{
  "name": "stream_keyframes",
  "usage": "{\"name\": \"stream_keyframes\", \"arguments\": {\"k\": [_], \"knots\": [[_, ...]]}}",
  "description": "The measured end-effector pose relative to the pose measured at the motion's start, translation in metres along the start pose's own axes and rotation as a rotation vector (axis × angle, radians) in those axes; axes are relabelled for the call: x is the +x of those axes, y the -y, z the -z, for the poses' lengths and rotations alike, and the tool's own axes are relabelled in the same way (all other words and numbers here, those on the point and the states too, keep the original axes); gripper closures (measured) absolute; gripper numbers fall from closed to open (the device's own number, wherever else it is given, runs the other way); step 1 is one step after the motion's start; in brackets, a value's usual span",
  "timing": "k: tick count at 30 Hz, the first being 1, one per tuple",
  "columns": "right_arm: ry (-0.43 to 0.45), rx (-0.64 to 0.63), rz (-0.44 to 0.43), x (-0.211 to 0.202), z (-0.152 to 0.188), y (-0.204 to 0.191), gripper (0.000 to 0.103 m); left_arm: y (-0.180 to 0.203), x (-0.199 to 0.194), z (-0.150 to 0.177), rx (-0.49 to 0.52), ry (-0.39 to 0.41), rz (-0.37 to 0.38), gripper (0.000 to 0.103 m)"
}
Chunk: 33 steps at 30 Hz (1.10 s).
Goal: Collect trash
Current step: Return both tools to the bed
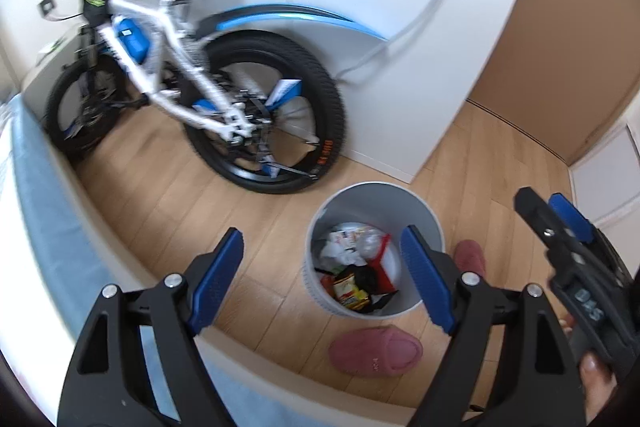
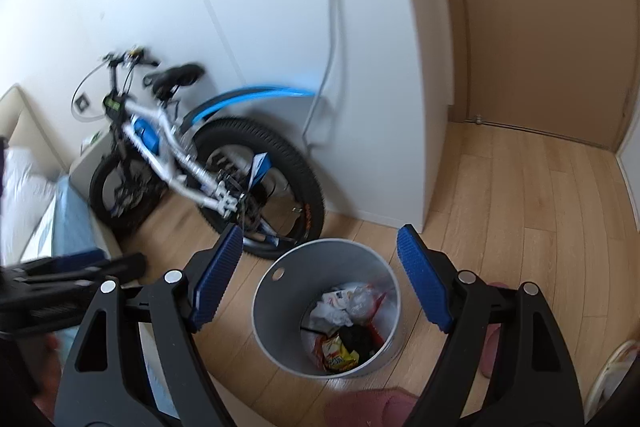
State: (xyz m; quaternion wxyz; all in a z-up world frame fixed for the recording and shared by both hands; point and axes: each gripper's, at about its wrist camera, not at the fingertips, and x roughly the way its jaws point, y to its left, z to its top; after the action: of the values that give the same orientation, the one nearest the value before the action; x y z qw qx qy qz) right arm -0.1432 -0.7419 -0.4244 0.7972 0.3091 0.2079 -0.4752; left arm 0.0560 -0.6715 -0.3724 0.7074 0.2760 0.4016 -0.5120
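Note:
A grey round trash bin (image 1: 424,223) stands on the wooden floor and also shows in the right wrist view (image 2: 280,307). Inside lie crumpled white paper (image 1: 352,243), a yellow snack wrapper (image 1: 350,291) and a red piece. My left gripper (image 1: 320,275) is open and empty, above and just left of the bin. My right gripper (image 2: 320,279) is open and empty, held over the bin. The right gripper also shows at the right edge of the left wrist view (image 1: 560,223). The left gripper shows blurred at the left of the right wrist view (image 2: 80,275).
A white and blue bicycle (image 1: 192,67) leans by the white wall behind the bin. Pink slippers (image 1: 376,349) lie on the floor beside the bin. A bed with blue sheet (image 1: 52,227) is at the left. A brown door (image 2: 540,27) is at the far right.

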Motion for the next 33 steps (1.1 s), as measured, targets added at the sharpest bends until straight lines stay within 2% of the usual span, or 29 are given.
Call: {"name": "stream_keyframes", "arguments": {"k": [3,7,13,17,21,29,33], "knots": [[0.003,-0.057,-0.005,-0.002,0.003,-0.018,0.026,-0.020,-0.024,0.013,-0.035,0.008,-0.061,0.022],[0.022,-0.129,-0.017,-0.012,0.004,-0.043,0.026,-0.053,-0.063,0.035,-0.114,0.018,-0.102,0.022],[0.085,-0.256,-0.048,-0.048,0.009,-0.097,0.025,-0.106,-0.138,0.082,-0.215,0.062,-0.201,0.022],[0.116,-0.324,-0.160,-0.085,0.021,-0.146,0.021,-0.144,-0.191,0.126,-0.298,0.086,-0.279,0.022],[0.088,-0.442,-0.286,-0.123,0.032,-0.203,0.021,-0.185,-0.247,0.173,-0.393,0.110,-0.354,0.022],[-0.034,-0.561,-0.681,-0.220,0.058,-0.327,0.018,-0.260,-0.359,0.271,-0.562,0.167,-0.528,0.022],[-0.063,-0.663,-0.781,-0.265,0.095,-0.395,0.018,-0.293,-0.407,0.320,-0.635,0.200,-0.610,0.022]]}}
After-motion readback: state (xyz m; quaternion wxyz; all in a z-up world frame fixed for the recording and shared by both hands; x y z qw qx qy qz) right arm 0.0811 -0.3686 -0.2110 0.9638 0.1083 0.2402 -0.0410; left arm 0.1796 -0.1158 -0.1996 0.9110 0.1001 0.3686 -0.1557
